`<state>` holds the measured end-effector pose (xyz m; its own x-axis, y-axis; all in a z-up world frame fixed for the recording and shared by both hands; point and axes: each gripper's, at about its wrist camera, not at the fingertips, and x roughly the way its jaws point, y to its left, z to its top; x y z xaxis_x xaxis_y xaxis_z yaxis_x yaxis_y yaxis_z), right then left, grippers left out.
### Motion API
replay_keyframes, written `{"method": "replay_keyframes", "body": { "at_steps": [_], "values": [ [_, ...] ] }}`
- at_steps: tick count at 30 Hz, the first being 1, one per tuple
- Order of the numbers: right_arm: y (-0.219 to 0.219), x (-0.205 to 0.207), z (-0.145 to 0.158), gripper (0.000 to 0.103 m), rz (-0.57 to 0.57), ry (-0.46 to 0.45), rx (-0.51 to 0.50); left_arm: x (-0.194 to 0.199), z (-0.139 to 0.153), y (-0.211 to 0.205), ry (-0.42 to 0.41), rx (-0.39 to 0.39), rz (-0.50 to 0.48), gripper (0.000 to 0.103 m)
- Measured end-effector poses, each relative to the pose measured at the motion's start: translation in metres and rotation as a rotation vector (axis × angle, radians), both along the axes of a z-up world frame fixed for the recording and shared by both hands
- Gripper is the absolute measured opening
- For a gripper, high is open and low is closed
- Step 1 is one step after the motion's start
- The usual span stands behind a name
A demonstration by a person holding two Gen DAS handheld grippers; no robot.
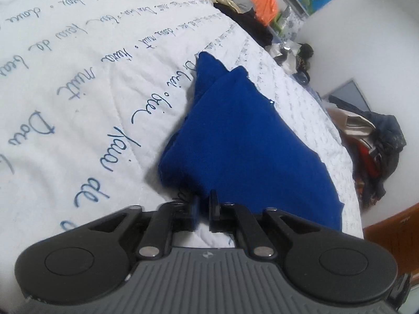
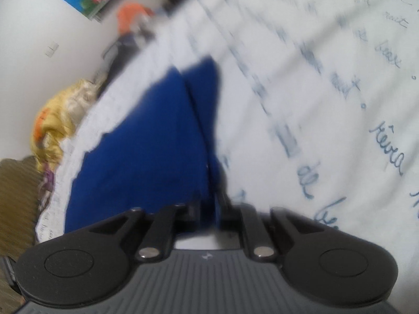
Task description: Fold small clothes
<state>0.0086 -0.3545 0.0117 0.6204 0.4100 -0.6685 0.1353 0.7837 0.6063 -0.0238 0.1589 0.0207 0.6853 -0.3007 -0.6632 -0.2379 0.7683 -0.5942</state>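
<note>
A small blue garment [image 1: 243, 136] lies on the white quilt [image 1: 78, 83] with blue script, partly folded over itself. My left gripper [image 1: 203, 204] sits at its near edge, jaws nearly closed and pinching the blue fabric. In the blurred right wrist view the same blue garment [image 2: 146, 144] runs away from my right gripper [image 2: 208, 209], whose jaws are closed on a raised fold of it. The quilt [image 2: 327, 91] fills the right of that view.
A pile of clothes and an orange bag [image 1: 264, 5] lie at the bed's far edge. More clothes [image 1: 377, 144] lie on the floor beside the bed. A yellow cloth heap [image 2: 57, 120] lies by the wall. A wooden cabinet [image 1: 395, 233] stands at right.
</note>
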Motion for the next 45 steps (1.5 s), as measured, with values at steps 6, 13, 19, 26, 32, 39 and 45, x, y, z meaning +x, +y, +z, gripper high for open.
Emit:
{"method": "replay_keyframes", "body": {
  "at_steps": [6, 13, 19, 26, 32, 39, 45],
  "values": [
    [-0.019, 0.029, 0.048, 0.09, -0.033, -0.205, -0.054, 0.017, 0.061, -0.004, -0.243, 0.241, 0.009, 0.082],
    [0.029, 0.152, 0.053, 0.082, 0.122, -0.204, -0.191, 0.165, 0.042, -0.041, -0.136, 0.43, -0.111, 0.048],
    [0.087, 0.218, 0.023, 0.049, 0.219, -0.16, -0.397, 0.235, 0.012, -0.077, -0.084, 0.543, -0.259, 0.02],
    [0.078, 0.222, 0.019, 0.006, 0.173, -0.241, -0.398, 0.238, 0.002, -0.066, -0.115, 0.636, -0.184, 0.005],
    [0.086, 0.203, 0.033, 0.042, 0.128, -0.234, -0.427, 0.196, 0.028, -0.087, -0.263, 0.681, -0.196, 0.035],
    [0.137, 0.189, 0.04, 0.074, 0.236, -0.315, -0.478, 0.207, 0.004, -0.142, -0.201, 0.622, -0.348, 0.059],
    [0.144, 0.192, -0.008, 0.078, 0.263, -0.337, -0.625, 0.201, -0.011, -0.137, -0.278, 0.628, -0.3, 0.063]
  ]
}}
